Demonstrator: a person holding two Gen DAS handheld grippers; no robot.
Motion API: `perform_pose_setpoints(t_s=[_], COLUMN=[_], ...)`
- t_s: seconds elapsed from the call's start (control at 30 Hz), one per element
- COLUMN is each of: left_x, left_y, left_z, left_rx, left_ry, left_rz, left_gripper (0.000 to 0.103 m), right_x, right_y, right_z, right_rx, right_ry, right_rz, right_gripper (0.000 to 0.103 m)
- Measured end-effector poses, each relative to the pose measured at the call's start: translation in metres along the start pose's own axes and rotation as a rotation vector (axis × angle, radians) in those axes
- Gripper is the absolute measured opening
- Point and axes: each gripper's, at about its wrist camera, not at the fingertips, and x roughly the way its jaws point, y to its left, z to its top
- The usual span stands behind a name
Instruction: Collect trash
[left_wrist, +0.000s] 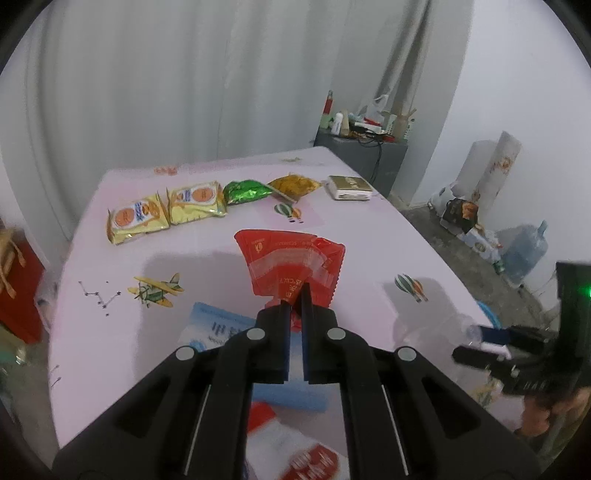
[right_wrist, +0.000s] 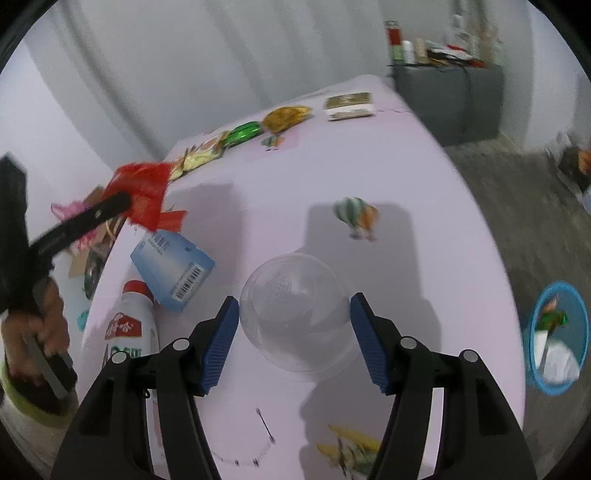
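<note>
My left gripper (left_wrist: 295, 295) is shut on a red snack wrapper (left_wrist: 291, 262) and holds it above the pink table (left_wrist: 369, 236); the wrapper also shows in the right wrist view (right_wrist: 144, 192). My right gripper (right_wrist: 293, 306) is open, its blue pads (right_wrist: 221, 339) on either side of a clear plastic cup (right_wrist: 295, 314) lying on the table, close to it. A blue box (right_wrist: 171, 269) and a white bottle with a red cap (right_wrist: 129, 325) lie at the left.
Yellow snack packs (left_wrist: 166, 210), a green wrapper (left_wrist: 245, 190), an orange wrapper (left_wrist: 293, 184) and a small box (left_wrist: 349, 187) line the far side. A blue bin (right_wrist: 557, 336) with trash stands on the floor at the right. A cluttered grey cabinet (right_wrist: 450, 99) stands behind.
</note>
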Motion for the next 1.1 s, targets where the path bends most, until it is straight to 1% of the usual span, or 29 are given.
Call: perform_pose_setpoints(t_s=[0.13, 0.2, 0.27, 0.4, 0.67, 0.87, 1.1], left_x=[-0.026, -0.036, -0.042, -0.049, -0.052, -0.050, -0.044], left_y=[-0.040, -0.060, -0.079, -0.113, -0.159, -0.181, -0.209], left_z=[-0.016, -0.022, -0.028, -0.042, -0.057, -0.058, -0.061], left_rx=[0.063, 0.097, 0.122, 0.139, 0.195, 0.210, 0.267], left_ry=[-0.057, -0.071, -0.076, -0.062, -0.051, -0.057, -0.058], left_rz=[0.052, 0.061, 0.055, 0.029, 0.025, 0.015, 0.001], left_gripper=[0.003, 0.003, 0.003, 0.003, 0.003, 0.003, 0.003], right_x=[-0.019, -0.026, -0.033, -0.051, -0.084, -0.101, -0.116], right_y=[-0.017, -0.022, -0.027, -0.038, -0.062, -0.081, -0.100], right_z=[-0.013, -0.018, -0.023, -0.032, -0.049, -0.060, -0.068], right_rx=[0.064, 0.082, 0.102, 0.128, 0.173, 0.206, 0.250], right_ry=[-0.033, -0.046, -0.056, -0.090, -0.160, -0.186, -0.221], right_rz=[0.004, 0.005, 0.010, 0.004, -0.021, -0.040, -0.054], right_gripper=[0.061, 0.061, 0.061, 0.061, 0.061, 0.061, 0.061])
